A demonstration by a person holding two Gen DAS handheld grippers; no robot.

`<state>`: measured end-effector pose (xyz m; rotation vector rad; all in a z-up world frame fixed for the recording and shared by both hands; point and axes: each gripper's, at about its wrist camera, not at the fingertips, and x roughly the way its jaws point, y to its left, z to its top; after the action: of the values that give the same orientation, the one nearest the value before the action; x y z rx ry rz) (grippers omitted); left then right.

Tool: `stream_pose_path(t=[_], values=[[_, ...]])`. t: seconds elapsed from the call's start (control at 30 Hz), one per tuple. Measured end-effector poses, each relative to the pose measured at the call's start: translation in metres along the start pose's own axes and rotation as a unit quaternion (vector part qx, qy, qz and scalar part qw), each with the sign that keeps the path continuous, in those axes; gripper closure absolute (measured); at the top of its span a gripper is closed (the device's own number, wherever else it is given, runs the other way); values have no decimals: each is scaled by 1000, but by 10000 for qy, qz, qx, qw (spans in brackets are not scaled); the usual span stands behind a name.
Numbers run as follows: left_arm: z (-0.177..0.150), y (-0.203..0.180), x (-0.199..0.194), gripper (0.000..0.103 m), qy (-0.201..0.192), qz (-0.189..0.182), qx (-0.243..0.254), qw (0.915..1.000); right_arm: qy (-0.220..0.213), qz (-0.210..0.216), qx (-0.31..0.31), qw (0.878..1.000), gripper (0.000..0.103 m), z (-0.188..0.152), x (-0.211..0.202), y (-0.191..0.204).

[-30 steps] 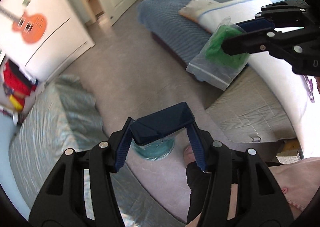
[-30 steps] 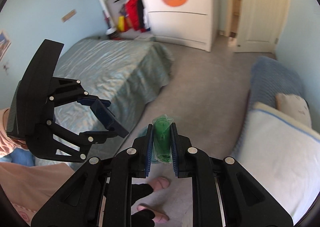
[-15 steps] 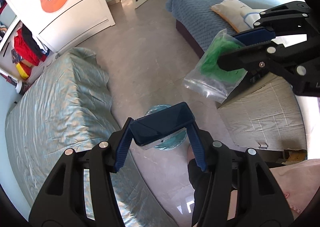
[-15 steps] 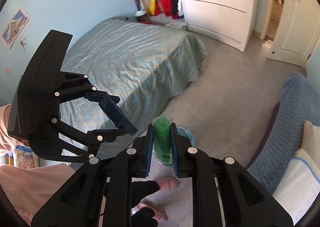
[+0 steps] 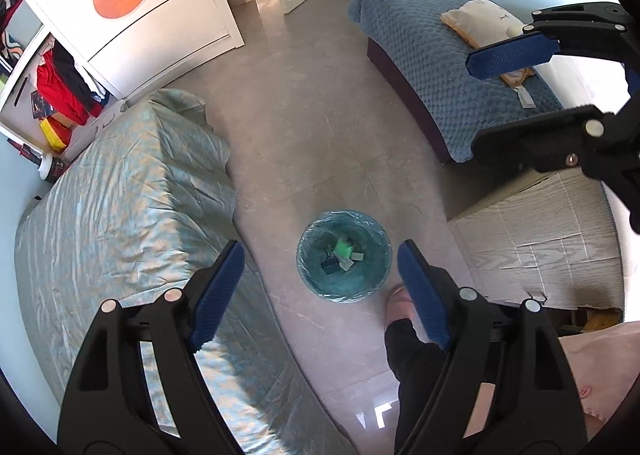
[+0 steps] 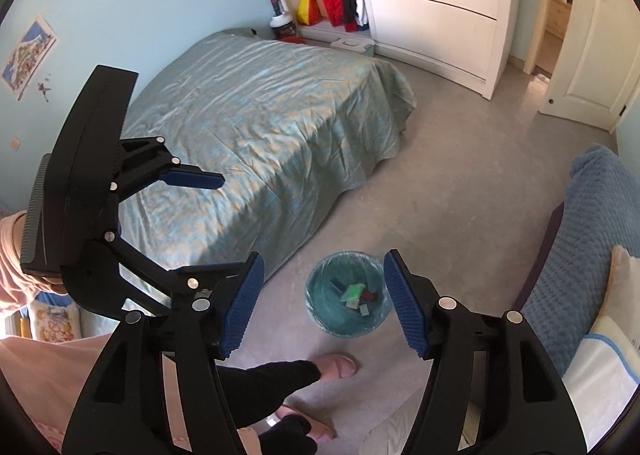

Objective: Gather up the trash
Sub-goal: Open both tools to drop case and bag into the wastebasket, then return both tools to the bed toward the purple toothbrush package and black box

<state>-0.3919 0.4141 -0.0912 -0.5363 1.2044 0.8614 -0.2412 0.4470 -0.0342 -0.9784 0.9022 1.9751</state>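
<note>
Bedroom floor (image 5: 320,143), unlabeled lined bin (image 5: 344,255)

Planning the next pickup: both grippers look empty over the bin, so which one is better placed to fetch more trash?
Probably neither: left gripper and right gripper are both open and empty above the bin, and no loose trash shows.
</note>
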Motion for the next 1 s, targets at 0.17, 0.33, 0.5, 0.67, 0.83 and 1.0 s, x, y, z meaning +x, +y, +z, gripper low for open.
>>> stream_pose_path(t=[0.17,0.33,0.5,0.67,0.83,1.0], values=[[0,0,1,26,3,-30,-19,10000,7,-11,8,10000,40,0,-1,-2],[-2,-1,0,26,-7,4,-30,10000,0,-25,11,10000,40,-1,-1,-2],[-5,-2,-3,26,-39,-4,-73,10000,-41,-26,20,10000,40,-2,-3,-3],[-7,-5,-4,26,-26,22,-69,10000,-30,-45,-10,10000,39,-2,-5,-2],[-7,-7,-5,26,-19,22,-79,10000,-40,-64,-4,10000,39,-3,-6,-2],[-5,-9,-5,25,-15,16,-42,10000,-64,-96,33,9999,39,-5,-9,-4]])
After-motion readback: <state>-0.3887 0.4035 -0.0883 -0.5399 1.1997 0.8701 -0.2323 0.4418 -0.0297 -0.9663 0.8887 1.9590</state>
